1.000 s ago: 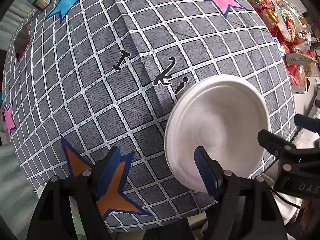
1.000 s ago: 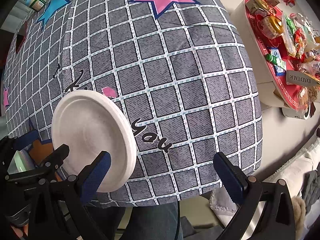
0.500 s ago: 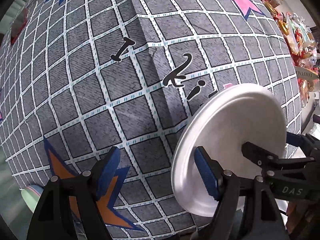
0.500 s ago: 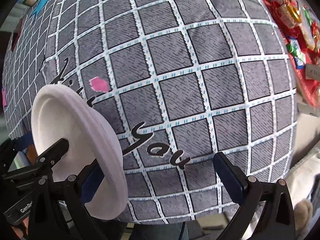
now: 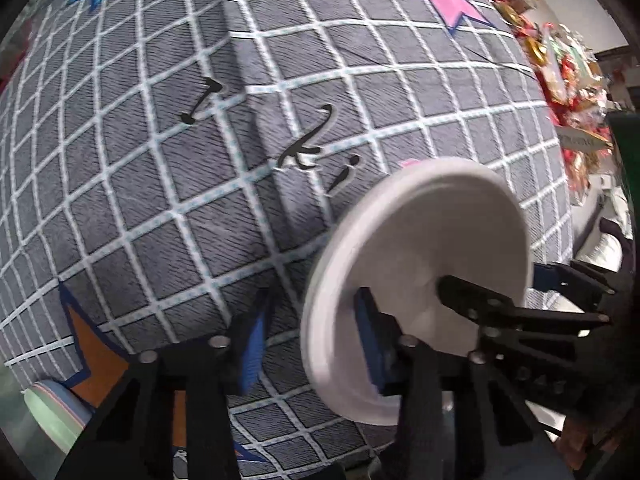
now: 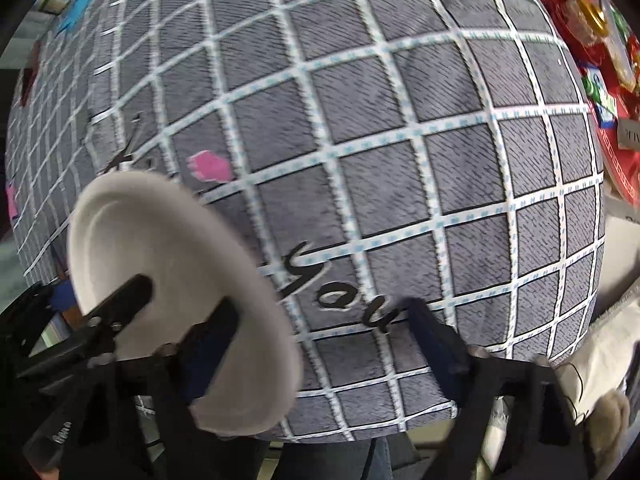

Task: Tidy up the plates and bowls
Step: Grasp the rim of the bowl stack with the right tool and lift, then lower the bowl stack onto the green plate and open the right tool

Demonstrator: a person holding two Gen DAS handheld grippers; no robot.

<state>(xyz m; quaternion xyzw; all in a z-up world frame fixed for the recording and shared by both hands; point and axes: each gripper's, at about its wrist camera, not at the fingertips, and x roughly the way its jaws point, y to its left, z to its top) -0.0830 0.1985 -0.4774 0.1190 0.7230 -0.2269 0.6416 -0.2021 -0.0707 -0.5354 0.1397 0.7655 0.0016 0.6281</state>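
Your left gripper (image 5: 312, 344) and right gripper (image 6: 316, 344) both point down at the grey checked tablecloth (image 5: 168, 184), and a white plate (image 5: 424, 280) stands tilted on edge between them, near the table's front edge. Both sets of jaws have just been closing. On each gripper, one finger lies over the plate's face and the other stands on its far side; through the blur, neither pair seems to press on it yet. A tray of snacks (image 6: 612, 80) sits far right.
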